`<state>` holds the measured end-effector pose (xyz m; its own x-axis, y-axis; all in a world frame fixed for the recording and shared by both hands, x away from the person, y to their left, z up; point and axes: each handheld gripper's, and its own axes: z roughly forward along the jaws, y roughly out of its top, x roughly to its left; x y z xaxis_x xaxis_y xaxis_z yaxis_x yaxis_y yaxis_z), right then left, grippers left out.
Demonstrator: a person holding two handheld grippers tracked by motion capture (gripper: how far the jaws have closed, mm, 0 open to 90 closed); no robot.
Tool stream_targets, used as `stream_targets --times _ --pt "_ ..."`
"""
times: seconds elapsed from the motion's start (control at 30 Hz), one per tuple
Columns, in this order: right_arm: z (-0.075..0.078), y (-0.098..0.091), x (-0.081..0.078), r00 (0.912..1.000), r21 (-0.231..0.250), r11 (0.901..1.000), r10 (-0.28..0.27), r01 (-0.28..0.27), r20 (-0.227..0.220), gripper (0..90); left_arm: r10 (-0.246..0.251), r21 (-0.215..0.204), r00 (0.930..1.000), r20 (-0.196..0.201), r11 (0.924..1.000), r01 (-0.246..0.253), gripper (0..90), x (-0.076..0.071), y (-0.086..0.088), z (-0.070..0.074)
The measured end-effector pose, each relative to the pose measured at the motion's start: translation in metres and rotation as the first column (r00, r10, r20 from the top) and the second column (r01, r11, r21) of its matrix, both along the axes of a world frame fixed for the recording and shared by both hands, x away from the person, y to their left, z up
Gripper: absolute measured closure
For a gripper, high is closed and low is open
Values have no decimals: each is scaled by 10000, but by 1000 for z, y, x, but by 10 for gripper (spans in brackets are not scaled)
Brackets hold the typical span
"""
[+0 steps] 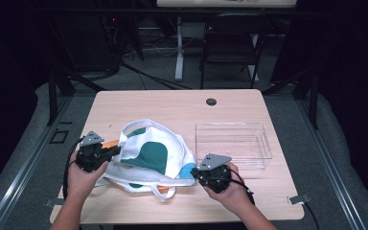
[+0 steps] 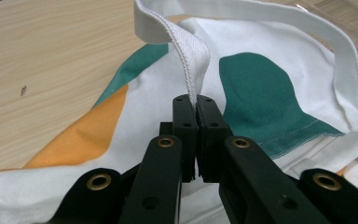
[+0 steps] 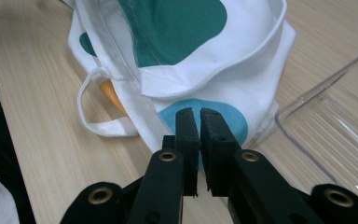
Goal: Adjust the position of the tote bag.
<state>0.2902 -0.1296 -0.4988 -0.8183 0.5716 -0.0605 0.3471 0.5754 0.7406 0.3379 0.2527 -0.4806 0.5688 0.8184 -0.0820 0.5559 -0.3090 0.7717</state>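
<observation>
A white tote bag (image 1: 153, 153) with teal, orange and blue patches lies on the wooden table (image 1: 182, 105). My left gripper (image 1: 116, 151) is at the bag's left edge. In the left gripper view the left gripper (image 2: 196, 103) is shut on a white strap (image 2: 189, 49) that rises from the bag (image 2: 270, 84). My right gripper (image 1: 194, 173) is at the bag's right corner. In the right gripper view the right gripper (image 3: 199, 114) has its jaws nearly together over the blue patch, and I see no fabric between them. A second strap (image 3: 87, 119) loops out flat from the bag (image 3: 191, 51).
A clear plastic bin (image 1: 232, 125) stands right of the bag, close to my right hand; its rim (image 3: 307, 95) is beside the bag's corner. A round cable hole (image 1: 211, 101) sits near the table's far edge. A chair (image 1: 230, 43) stands beyond the table.
</observation>
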Motion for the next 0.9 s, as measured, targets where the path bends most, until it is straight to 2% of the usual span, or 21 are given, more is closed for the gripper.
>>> stream_targets --times 0.03,0.3,0.43,0.6,0.9 --pt "-1 4 1 9997 132 9999 -29 26 246 862 21 -48 10000 14 10000 -20 883 1 0 2" --pt "9 24 11 9988 101 9992 384 -387 316 863 242 -313 9997 -46 9992 -244 883 14 1 17" --pt "11 31 13 9983 69 9987 494 -496 316 857 349 -236 9993 -92 9991 -351 883 19 1 17" --pt "14 46 17 9970 -33 9974 721 -721 283 837 392 -591 9991 -154 9975 -400 883 25 5 18" --pt "17 75 27 9943 -79 9949 1003 -1001 357 796 332 -597 9994 -70 9977 -336 883 25 8 17"
